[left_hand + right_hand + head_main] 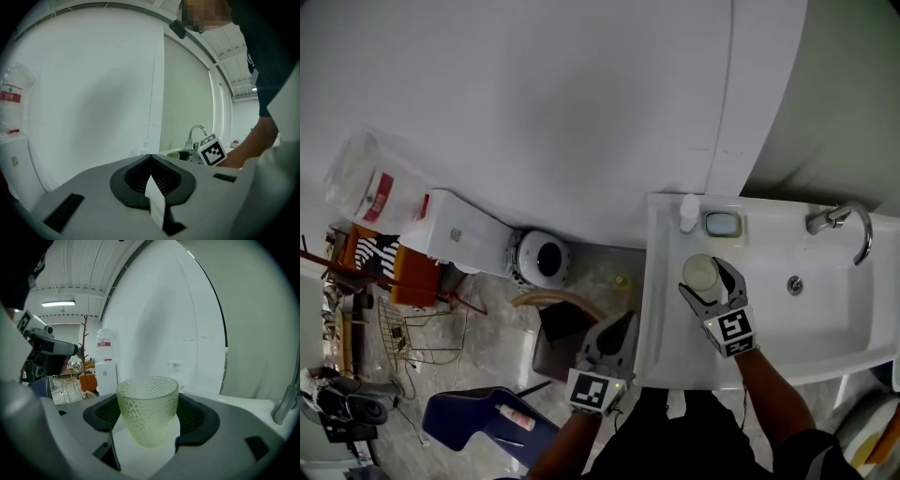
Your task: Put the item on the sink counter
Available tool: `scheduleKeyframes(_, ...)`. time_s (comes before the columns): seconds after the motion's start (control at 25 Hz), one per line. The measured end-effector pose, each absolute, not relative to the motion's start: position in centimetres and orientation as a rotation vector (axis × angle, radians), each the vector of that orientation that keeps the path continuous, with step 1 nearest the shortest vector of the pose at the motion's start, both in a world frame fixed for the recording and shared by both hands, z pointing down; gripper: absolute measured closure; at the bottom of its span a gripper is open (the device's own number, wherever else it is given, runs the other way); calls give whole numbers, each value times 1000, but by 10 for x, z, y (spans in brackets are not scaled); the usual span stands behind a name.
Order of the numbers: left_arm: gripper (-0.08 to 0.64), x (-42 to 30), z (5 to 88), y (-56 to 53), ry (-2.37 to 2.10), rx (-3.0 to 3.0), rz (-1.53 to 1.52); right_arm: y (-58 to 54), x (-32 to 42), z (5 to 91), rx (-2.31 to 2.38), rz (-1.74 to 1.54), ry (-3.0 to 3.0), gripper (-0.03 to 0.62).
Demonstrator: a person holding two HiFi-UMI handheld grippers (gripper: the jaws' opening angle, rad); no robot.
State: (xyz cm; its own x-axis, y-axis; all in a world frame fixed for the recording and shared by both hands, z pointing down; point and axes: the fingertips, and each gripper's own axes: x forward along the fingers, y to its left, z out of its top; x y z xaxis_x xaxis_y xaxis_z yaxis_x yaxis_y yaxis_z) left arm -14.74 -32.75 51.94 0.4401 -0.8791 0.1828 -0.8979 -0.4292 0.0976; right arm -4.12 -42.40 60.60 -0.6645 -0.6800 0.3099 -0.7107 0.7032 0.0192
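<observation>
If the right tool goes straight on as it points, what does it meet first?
Its cup would probably hit the white pump bottle at the counter's back; depth is unclear.

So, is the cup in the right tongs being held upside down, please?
No, the cup is upright, its open rim on top.

- The faucet (285,405) is cut off by the right edge of the right gripper view, so only its stem shows.
- In the head view the dimpled cup (701,271) is seen from above. Its base is hidden between the jaws of the right gripper (703,278), and I can't tell whether it touches the sink counter (664,349).
- The sink counter runs off the right edge there.
- The small yellowish thing (622,280) on the floor, mid-frame, is too small to name.
- The label print on the water jug (366,183), upper left, is too small to read.
</observation>
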Motion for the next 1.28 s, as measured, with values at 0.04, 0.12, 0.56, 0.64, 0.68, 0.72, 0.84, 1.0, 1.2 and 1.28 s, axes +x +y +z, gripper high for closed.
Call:
scheduleKeyframes(0.04,548,-147,523,-327,-1566,2501,165,-425,-41,612,1091,151,-2614,212)
scheduleKeyframes(0.12,548,-147,529,-327,-1570,2486,180,-428,-41,624,1084,144,-2606,212)
scheduleKeyframes(0.56,548,-161,539,-328,-1637,2410,206,-432,-52,664,1049,206,-2595,212)
scheduleKeyframes(0.64,548,-161,538,-327,-1635,2405,188,-433,-51,665,1052,198,-2596,212)
scheduleKeyframes(0.68,548,-161,537,-328,-1633,2405,179,-433,-50,666,1056,201,-2594,212)
scheduleKeyframes(0.72,548,-160,536,-328,-1631,2406,171,-434,-48,669,1064,212,-2589,210)
scheduleKeyframes(0.84,548,-159,537,-330,-1624,2406,156,-437,-41,677,1083,220,-2568,207)
scheduleKeyframes(1.0,548,-157,535,-330,-1623,2403,139,-433,-38,680,1057,265,-2543,142)
scheduleKeyframes(1.2,548,-155,531,-329,-1617,2409,123,-424,-32,656,1069,262,-2562,110)
scheduleKeyframes(1.28,548,-152,529,-329,-1609,2418,117,-421,-28,638,1084,238,-2583,110)
